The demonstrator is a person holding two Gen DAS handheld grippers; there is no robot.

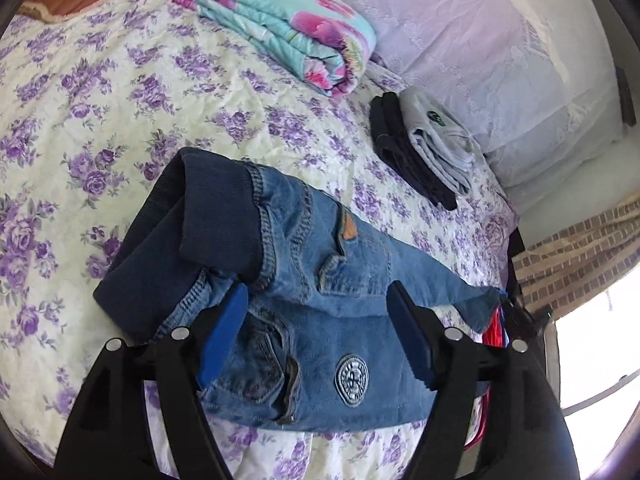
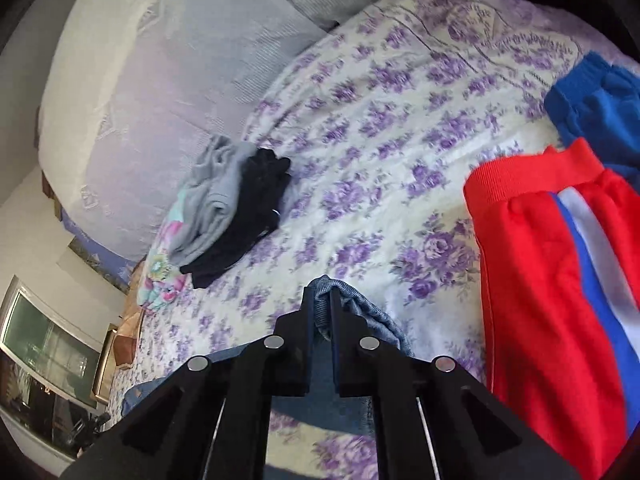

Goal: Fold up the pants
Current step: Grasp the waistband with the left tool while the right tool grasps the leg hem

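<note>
The denim pants [image 1: 320, 280] lie on the bedspread [image 1: 120, 120], a pale cover printed with purple flowers, close in front of both grippers. In the left wrist view they are bunched and partly folded: the dark navy ribbed waistband [image 1: 160, 224] is turned toward the upper left, a tan leather label [image 1: 347, 226] shows near the middle, and a round embroidered patch [image 1: 351, 379] sits on the near panel. The left gripper [image 1: 316, 320] stands released, its two blue-faced fingers [image 1: 224, 332] spread wide on either side of the denim; the cloth lies between and under them, but the pads do not press on it. In the right wrist view the right gripper [image 2: 322, 312] is clenched on a fold of the same denim, a small hump of blue cloth pinched between the black fingers and poking up at their tips, with more denim trailing back beneath the gripper. Farther up the bed a small stack of folded clothes rests near the pillows [image 1: 500, 60]: a grey garment [image 1: 440, 144] lying on a black one [image 1: 404, 152]. A rolled floral quilt [image 1: 280, 20] in turquoise and pink lies beyond it. To the right in the right wrist view lie red pants [image 2: 552, 280] with a blue and white side stripe, and just beyond them, touching, a bright blue garment [image 2: 596, 108].
</note>
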